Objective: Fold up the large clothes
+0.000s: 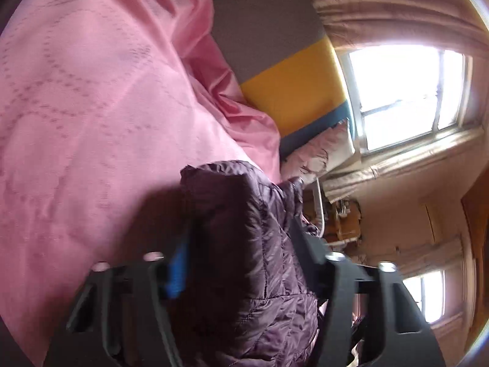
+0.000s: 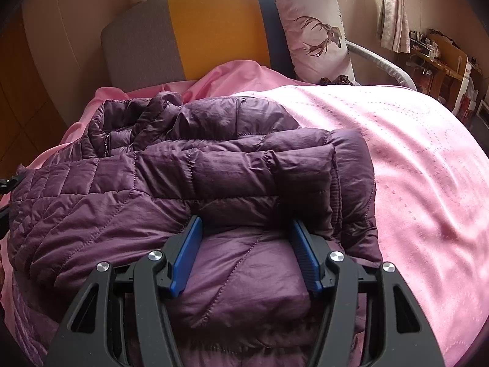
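Observation:
A purple quilted puffer jacket (image 2: 195, 180) lies partly folded on a pink bedspread (image 2: 421, 159), with a sleeve laid across its body. My right gripper (image 2: 246, 235) stands wide, its blue pads on either side of a thick fold of the jacket at the near edge. In the left wrist view, tilted sideways, my left gripper (image 1: 241, 241) has a bunched part of the same jacket (image 1: 253, 244) between its fingers, raised off the bedspread (image 1: 91, 107). The jacket hides most of the right finger.
A grey, yellow and blue headboard (image 2: 214, 24) stands behind the bed. A white pillow with a deer print (image 2: 314, 30) leans on it. A bright window (image 1: 403, 91) with curtains and a cluttered wooden desk (image 2: 440, 58) are at the right.

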Available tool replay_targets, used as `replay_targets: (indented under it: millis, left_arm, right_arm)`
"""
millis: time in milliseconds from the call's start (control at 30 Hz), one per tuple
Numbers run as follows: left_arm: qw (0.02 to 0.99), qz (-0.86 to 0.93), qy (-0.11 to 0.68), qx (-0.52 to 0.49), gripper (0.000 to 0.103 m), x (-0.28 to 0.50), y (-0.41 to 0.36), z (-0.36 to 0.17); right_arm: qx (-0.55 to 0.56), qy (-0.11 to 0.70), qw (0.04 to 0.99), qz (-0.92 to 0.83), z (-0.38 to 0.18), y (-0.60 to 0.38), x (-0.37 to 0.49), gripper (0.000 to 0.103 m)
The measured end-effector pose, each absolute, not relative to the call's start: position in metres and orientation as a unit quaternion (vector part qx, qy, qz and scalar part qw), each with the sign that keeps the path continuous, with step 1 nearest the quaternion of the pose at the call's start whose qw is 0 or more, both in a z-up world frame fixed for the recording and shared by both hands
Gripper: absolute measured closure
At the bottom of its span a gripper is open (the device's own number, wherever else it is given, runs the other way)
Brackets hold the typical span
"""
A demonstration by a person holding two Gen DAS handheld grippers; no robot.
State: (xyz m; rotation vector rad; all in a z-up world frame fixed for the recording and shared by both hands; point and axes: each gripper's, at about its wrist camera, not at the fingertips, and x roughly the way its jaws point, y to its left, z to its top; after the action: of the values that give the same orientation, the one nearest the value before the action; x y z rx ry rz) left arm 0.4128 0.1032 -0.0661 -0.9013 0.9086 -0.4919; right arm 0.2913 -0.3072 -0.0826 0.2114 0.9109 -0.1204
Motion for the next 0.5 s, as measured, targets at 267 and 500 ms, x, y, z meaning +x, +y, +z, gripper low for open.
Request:
replay_targets:
  millis: [267, 500]
  left_arm:
    - [0.883, -0.167, 0.391, -0.199, 0.093, 0.387, 0.063, -0.024]
    - [0.884, -0.075, 0.451, -0.092, 0.086, 0.403, 0.044, -0.067]
  right_arm:
    - [0.033, 0.449, 0.89, -0.07, -0.092, -0.28, 0.301, 0.044]
    - [0.012, 0.448, 0.891, -0.076, -0.102, -0.273, 0.306, 0.043]
